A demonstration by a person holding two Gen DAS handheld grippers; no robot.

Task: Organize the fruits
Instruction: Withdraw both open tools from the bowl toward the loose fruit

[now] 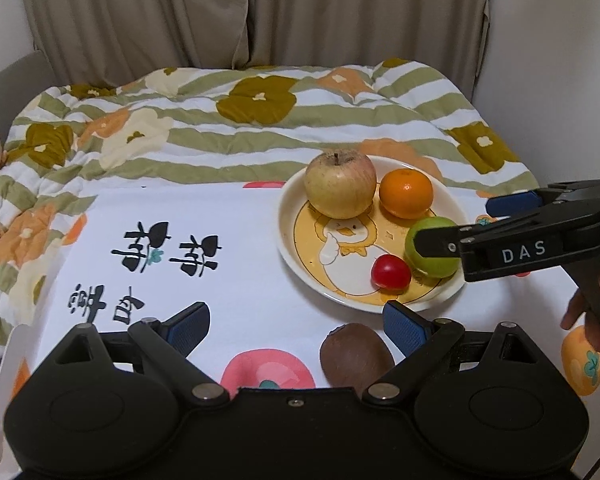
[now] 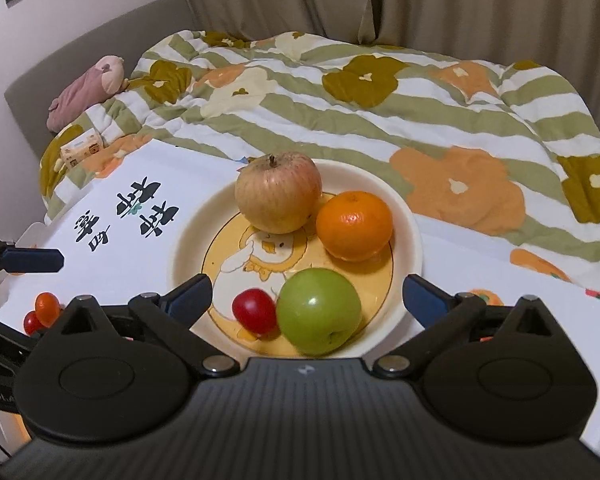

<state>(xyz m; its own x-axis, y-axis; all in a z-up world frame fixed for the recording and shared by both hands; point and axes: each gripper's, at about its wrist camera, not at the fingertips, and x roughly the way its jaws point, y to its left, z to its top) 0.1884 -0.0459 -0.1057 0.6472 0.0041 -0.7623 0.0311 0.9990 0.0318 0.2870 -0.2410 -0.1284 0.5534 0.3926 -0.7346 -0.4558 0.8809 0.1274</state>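
Presently kiwi (image 1: 356,354) lies near-side of plate (image 1: 288,236), long axis left–right, just inside left gripper (image 1: 296,328) right finger; jaws released. Right gripper (image 2: 308,300) released, straddling green apple (image 2: 320,312).

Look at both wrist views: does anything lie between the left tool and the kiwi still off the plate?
Nothing visible does. The kiwi lies on the white cloth just ahead of the open left tool, close to its right finger. The plate sits beyond the kiwi, not in between.
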